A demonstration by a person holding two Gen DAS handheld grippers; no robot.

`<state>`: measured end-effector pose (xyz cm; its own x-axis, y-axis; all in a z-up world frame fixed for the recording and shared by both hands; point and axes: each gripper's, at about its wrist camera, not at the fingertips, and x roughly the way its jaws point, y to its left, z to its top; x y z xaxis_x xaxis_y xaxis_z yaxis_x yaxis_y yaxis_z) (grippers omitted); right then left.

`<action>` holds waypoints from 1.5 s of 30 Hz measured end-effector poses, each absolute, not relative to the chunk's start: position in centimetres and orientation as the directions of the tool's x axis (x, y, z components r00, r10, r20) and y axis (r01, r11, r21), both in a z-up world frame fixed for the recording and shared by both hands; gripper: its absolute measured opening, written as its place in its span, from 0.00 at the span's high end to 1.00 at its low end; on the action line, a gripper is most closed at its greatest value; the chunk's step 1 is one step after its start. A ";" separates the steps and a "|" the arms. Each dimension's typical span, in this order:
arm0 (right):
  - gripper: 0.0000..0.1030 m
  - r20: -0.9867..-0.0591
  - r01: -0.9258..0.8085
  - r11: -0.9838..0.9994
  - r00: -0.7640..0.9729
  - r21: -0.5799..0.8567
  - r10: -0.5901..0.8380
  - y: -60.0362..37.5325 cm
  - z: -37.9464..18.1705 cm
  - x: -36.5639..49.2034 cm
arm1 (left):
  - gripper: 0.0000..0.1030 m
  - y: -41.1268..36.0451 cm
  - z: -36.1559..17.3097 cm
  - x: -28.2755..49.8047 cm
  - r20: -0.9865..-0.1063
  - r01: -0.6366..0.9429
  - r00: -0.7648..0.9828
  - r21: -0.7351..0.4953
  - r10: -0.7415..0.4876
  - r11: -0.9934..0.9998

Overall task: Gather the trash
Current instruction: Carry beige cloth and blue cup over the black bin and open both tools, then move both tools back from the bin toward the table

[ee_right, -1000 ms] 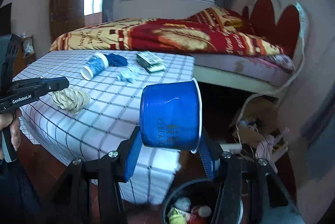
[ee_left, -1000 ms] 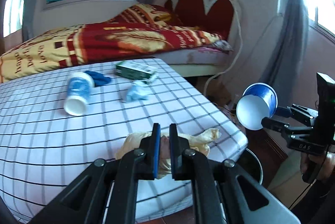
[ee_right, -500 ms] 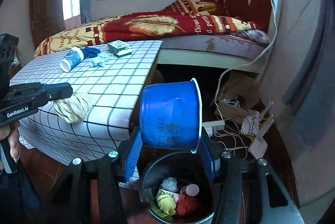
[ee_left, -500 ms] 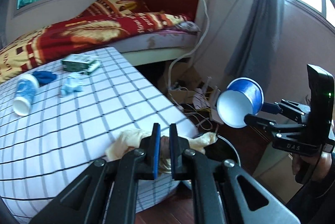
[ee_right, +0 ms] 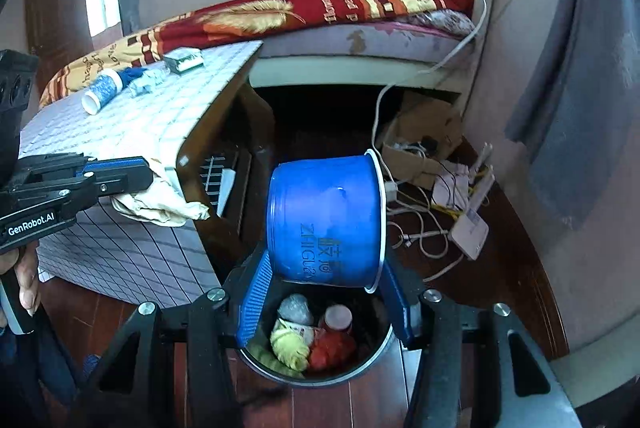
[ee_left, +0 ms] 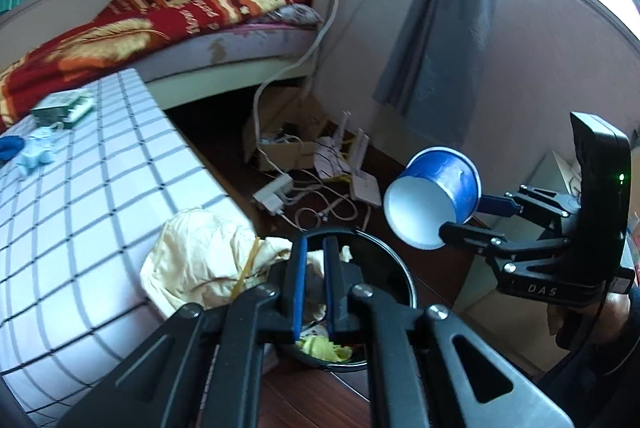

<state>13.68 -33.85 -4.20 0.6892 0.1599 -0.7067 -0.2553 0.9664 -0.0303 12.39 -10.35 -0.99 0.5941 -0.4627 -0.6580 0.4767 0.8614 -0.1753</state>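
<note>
Trash: crumpled cream paper wad (ee_left: 208, 260) pinched, left tool (ee_left: 311, 280) | smooth blue cup (ee_right: 326, 220) clamped, right tool (ee_right: 324, 302)

My blue cup (ee_right: 326, 222) hiding the far rim of the trash bin (ee_right: 376, 350), my left gripper (ee_left: 313, 278) covering part of the crumpled paper (ee_left: 200, 264) (its pinched fold unseen), bench (ee_left: 100, 196) cut off at left, bed (ee_left: 168, 24) blurred
</note>
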 end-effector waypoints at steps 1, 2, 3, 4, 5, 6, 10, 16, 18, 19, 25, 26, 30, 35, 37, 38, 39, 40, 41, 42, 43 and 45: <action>0.47 -0.717 -0.250 0.968 0.679 -0.026 0.156 -34.3 -4.8 13.6 | 0.91 -10.8 -1.2 12.4 -0.661 0.482 0.587 -0.178 -0.467 0.858; 0.47 -0.725 -0.248 0.969 0.671 -0.022 0.155 -34.6 -5.4 13.5 | 0.91 -11.4 -1.6 12.3 -0.667 0.490 0.576 -0.182 -0.474 0.852; 0.47 -0.731 -0.248 0.969 0.665 -0.021 0.154 -34.8 -5.7 13.5 | 0.91 -11.9 -2.0 12.4 -0.671 0.495 0.568 -0.185 -0.477 0.849; 0.47 -0.741 -0.247 0.969 0.654 -0.019 0.152 -35.0 -6.3 13.4 | 0.91 -12.3 -2.3 12.5 -0.675 0.499 0.560 -0.189 -0.481 0.846; 0.47 -0.753 -0.247 0.969 0.640 -0.013 0.153 -35.3 -7.1 13.4 | 0.91 -12.9 -2.8 12.5 -0.682 0.505 0.547 -0.194 -0.485 0.841; 0.47 -0.758 -0.247 0.969 0.633 -0.010 0.154 -35.6 -7.5 13.3 | 0.91 -13.2 -3.0 12.6 -0.686 0.508 0.540 -0.196 -0.488 0.839; 0.47 -0.797 -0.252 0.968 0.582 0.010 0.160 -36.4 -10.3 13.4 | 0.92 -14.8 -5.2 13.6 -0.717 0.516 0.497 -0.210 -0.490 0.830; 0.47 -0.848 -0.269 0.962 0.498 0.051 0.184 -36.7 -14.4 14.8 | 0.93 -16.1 -9.5 15.7 -0.780 0.490 0.408 -0.251 -0.474 0.835; 0.44 -0.870 -0.295 0.954 0.456 0.048 0.185 -36.2 -16.0 15.4 | 0.87 -16.7 -11.5 16.4 -0.818 0.470 0.374 -0.239 -0.437 0.849; 0.16 -0.888 -0.276 0.961 0.446 -0.021 0.109 -36.0 -17.2 15.8 | 0.61 -16.7 -12.2 16.4 -0.834 0.451 0.378 -0.215 -0.403 0.867; 0.00 -0.900 -0.208 0.974 0.435 -0.089 0.011 -37.5 -18.4 16.1 | 0.00 -15.5 -13.1 15.3 -0.851 0.425 0.412 -0.137 -0.326 0.895; 0.00 -0.896 -0.196 0.976 0.445 -0.094 0.003 -37.7 -18.0 16.1 | 0.00 -15.2 -13.0 15.3 -0.851 0.421 0.416 -0.132 -0.320 0.897; 0.00 -0.875 -0.160 0.982 0.484 -0.103 -0.013 -37.9 -16.4 15.8 | 0.00 -14.1 -12.2 14.9 -0.847 0.395 0.442 -0.110 -0.294 0.912; 0.00 -0.851 -0.151 0.983 0.524 -0.102 -0.008 -37.1 -14.2 15.0 | 0.00 -12.6 -10.4 13.9 -0.829 0.371 0.487 -0.087 -0.273 0.925; 0.00 -0.843 -0.155 0.984 0.538 -0.093 0.006 -36.7 -13.3 14.7 | 0.00 -11.8 -9.3 13.1 -0.819 0.360 0.510 -0.074 -0.263 0.930; 0.00 -0.834 -0.160 0.983 0.551 -0.091 0.012 -36.3 -12.5 14.3 | 0.00 -11.4 -8.6 12.7 -0.810 0.354 0.524 -0.072 -0.262 0.932; 0.00 -0.830 -0.163 0.982 0.557 -0.091 0.015 -36.0 -12.1 14.1 | 0.00 -11.0 -8.0 12.4 -0.802 0.346 0.539 -0.068 -0.258 0.936; 0.00 -0.824 -0.169 0.981 0.567 -0.092 0.021 -35.7 -11.5 13.8 | 0.00 -10.6 -7.4 12.1 -0.796 0.340 0.549 -0.066 -0.255 0.938; 0.00 -0.814 -0.176 0.980 0.580 -0.093 0.027 -35.3 -10.6 13.5 | 0.00 -10.0 -6.6 11.6 -0.786 0.331 0.565 -0.064 -0.253 0.941; 0.00 -0.806 -0.181 0.979 0.591 -0.094 0.032 -35.0 -10.0 13.3 | 0.00 -9.4 -6.1 11.2 -0.778 0.325 0.575 -0.066 -0.252 0.944; 0.00 -0.796 -0.184 0.978 0.604 -0.094 0.037 -34.6 -9.2 13.0 | 0.00 -9.0 -5.6 11.0 -0.773 0.317 0.583 -0.066 -0.249 0.946; 0.00 -0.778 -0.188 0.978 0.626 -0.093 0.046 -34.0 -7.8 12.7 | 0.00 -8.1 -4.5 10.6 -0.762 0.300 0.601 -0.063 -0.240 0.952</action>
<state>12.67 -34.01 -7.81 0.6260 0.0462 -0.7784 -0.1882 0.9777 -0.0933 10.63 -8.07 -4.54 0.6010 -0.2400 -0.7624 0.3002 0.9518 -0.0630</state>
